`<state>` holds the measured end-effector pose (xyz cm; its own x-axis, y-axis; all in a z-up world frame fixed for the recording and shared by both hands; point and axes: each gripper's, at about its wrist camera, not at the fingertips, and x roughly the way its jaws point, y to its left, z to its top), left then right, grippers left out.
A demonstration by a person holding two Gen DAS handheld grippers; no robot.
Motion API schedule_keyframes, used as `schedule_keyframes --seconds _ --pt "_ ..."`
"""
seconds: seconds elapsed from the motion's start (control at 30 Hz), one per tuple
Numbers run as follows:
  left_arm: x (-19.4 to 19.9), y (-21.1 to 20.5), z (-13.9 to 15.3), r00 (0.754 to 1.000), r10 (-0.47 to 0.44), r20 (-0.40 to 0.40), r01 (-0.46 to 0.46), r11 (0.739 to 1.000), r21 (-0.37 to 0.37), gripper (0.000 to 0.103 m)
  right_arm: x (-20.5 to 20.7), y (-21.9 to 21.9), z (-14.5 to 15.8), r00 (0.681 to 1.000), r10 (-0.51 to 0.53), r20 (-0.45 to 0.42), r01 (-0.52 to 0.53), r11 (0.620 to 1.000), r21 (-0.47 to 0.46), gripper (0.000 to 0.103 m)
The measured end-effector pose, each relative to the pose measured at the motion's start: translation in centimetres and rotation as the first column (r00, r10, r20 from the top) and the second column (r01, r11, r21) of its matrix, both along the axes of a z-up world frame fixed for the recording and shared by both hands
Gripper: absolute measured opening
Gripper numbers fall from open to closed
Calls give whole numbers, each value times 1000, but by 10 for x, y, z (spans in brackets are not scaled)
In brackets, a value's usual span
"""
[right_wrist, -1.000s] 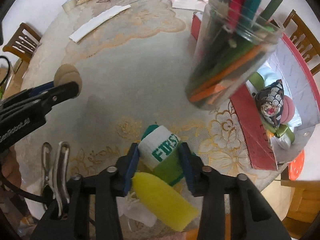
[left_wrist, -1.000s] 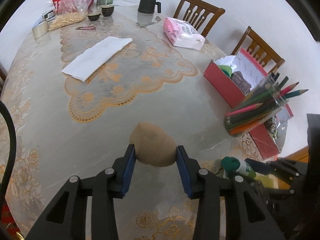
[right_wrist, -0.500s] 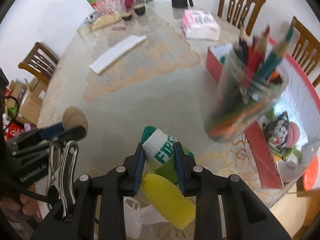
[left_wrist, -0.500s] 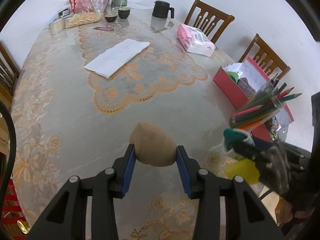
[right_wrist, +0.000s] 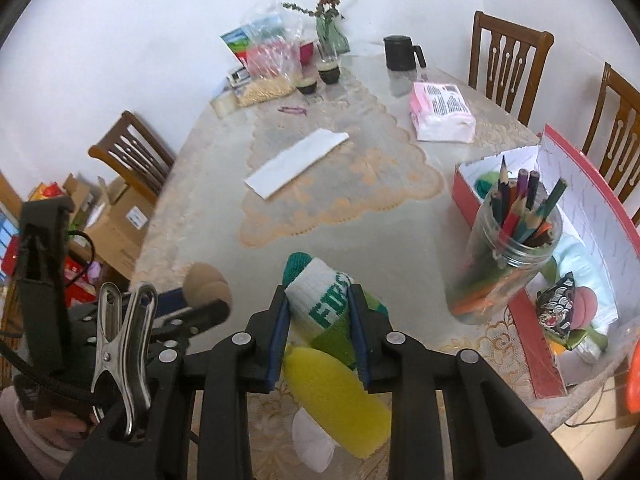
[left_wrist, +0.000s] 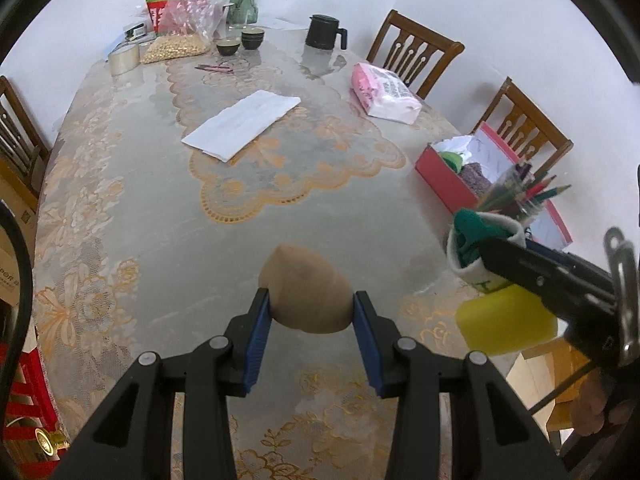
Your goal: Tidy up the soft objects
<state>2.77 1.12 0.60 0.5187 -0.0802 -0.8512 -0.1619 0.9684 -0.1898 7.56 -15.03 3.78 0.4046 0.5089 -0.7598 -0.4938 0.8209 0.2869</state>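
Note:
My left gripper [left_wrist: 312,312] is shut on a tan soft ball [left_wrist: 306,286] and holds it above the table's near end. It also shows in the right wrist view [right_wrist: 206,282]. My right gripper [right_wrist: 318,316] is shut on a rolled green, white and yellow sock [right_wrist: 322,304] and holds it up in the air. The sock's yellow toe [right_wrist: 336,392] hangs below the fingers. The sock shows at the right of the left wrist view [left_wrist: 480,248]. The red box [right_wrist: 560,184] with soft things in it stands open at the right.
A glass jar of coloured pencils [right_wrist: 508,248] stands in front of the red box. A white folded paper [left_wrist: 240,122], a pink tissue pack [left_wrist: 386,94], a black mug [left_wrist: 324,32], bowls and bags lie farther back. Wooden chairs [left_wrist: 416,52] ring the table.
Both grippers have risen and pulled back from the table with their loads. The sock has left the table near the jar and now hangs in the air.

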Motion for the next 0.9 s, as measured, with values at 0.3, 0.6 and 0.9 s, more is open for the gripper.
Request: schedule_keyframes --seconds 0.3,0.6,0.9 --pt "2 -24 9 997 -72 10 72 997 -6 43 -10 -26 14 999 -37 -9 38 998 52 29" --pt "8 -37 5 995 -95 -3 95 995 2 43 2 -34 -16 996 -86 -35 88 995 38 29" --pt "2 -24 -11 997 -53 -51 53 999 -7 43 11 -20 -73 992 -44 -120 32 995 -98 33"
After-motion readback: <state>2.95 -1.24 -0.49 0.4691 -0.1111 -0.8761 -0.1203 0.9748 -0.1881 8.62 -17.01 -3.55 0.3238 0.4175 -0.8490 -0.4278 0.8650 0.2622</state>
